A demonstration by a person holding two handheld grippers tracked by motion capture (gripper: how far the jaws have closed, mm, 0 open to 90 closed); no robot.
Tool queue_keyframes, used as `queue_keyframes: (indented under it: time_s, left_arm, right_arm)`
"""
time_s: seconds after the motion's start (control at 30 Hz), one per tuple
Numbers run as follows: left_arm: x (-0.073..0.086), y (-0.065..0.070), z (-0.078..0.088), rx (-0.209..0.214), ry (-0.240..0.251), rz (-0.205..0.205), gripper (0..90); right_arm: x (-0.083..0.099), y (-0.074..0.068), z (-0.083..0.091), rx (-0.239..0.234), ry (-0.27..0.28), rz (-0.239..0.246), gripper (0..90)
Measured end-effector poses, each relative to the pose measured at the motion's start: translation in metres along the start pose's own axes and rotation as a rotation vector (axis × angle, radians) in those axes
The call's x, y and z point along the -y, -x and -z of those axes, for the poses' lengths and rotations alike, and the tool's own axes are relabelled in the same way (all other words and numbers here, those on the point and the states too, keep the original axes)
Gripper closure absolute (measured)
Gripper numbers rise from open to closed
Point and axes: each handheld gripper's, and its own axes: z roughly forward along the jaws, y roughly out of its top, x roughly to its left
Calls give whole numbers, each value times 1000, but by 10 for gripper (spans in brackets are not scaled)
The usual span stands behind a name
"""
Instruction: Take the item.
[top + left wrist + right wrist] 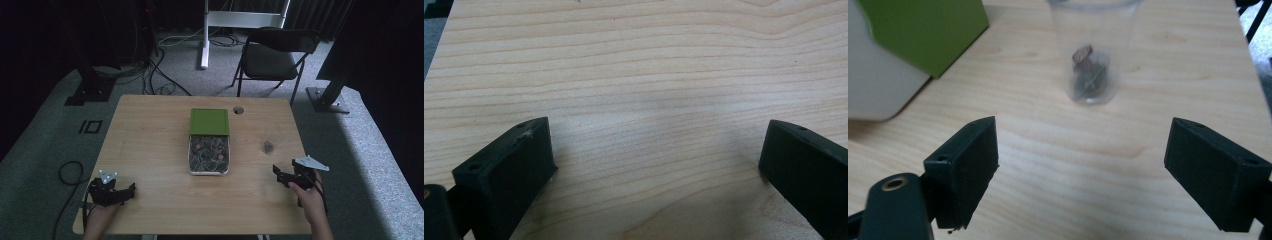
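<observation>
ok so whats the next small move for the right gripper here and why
Probably ease the right gripper straight forward toward the clear plastic cup. Its jaws stand wide open with bare wooden table between them, and the cup, upright with small dark bits at its bottom, sits just ahead and roughly centred. The left gripper rests open at the near corner, far from the cup.

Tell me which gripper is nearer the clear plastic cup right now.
Right. The right gripper sits just toward the person from the cup, facing it. The left gripper is across the table, beyond the box.
</observation>
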Motion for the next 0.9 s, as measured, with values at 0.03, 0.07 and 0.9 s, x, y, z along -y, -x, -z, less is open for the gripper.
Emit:
queue_keyframes:
  time_s: [0.03,0.07,0.9]
  left_arm:
    - [0,0,0,0,0,0,17]
    - [0,0,0,0,-1,-2,17]
    - [0,0,0,0,-2,-2,17]
  right_arm:
    - [2,0,0,0,-5,1,138]
    - [5,0,0,0,-10,3,139]
    - [41,4,1,-20,-109,42,138]
